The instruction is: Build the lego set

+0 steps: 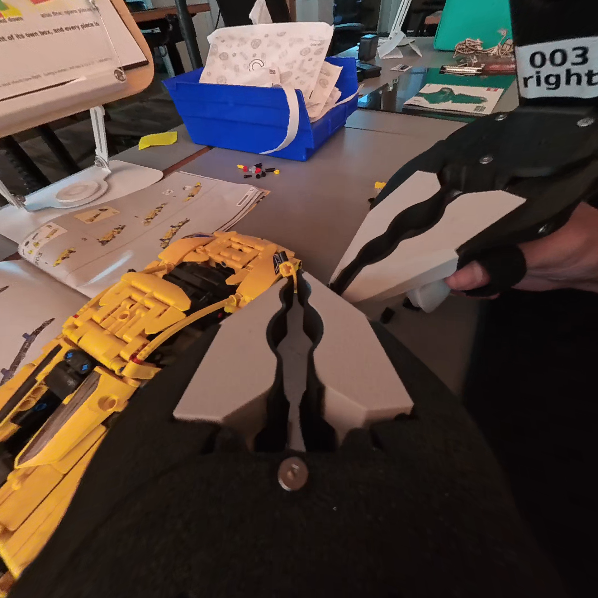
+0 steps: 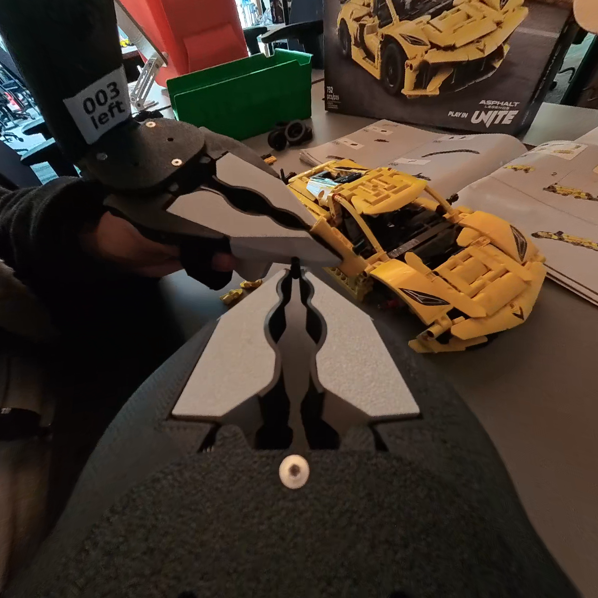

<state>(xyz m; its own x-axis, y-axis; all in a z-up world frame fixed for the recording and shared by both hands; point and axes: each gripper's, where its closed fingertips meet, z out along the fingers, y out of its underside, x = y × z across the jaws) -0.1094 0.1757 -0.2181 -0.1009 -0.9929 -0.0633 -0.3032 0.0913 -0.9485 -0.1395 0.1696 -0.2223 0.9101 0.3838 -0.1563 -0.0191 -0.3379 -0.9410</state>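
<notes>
Item: yellow car model (image 2: 417,246), largely assembled, resting on the grey tabletop (image 2: 517,404) with its far side against the open instruction booklet (image 2: 485,161); wheels not fitted, the black tyres (image 2: 291,132) lying in a heap near the green bin (image 2: 242,94), well apart from the car. Left gripper (image 1: 296,276): we have its fingers drawn nearly together on a yellow connector (image 1: 289,268) at the car's side edge, bracing the body. Right gripper (image 2: 295,275): fingers nearly closed, pinching a small black pin (image 2: 294,262) at their tips, held just beside the car's flank and under the left tool. Loose stock: a scatter of small red, black and yellow parts (image 1: 259,171) in front of the blue bin (image 1: 259,119), which holds emptied paper bags; a few yellow bits (image 2: 241,289) near the left hand. The set's box (image 2: 446,58) stands behind the booklet. Step in hand, as we judge it: late-stage fitting of a pin into the side structure while the left steadies the model. Next move calls for lining the pin's axis with a hole in the flank, then a straight push while the left keeps a firm counter-hold.
</notes>
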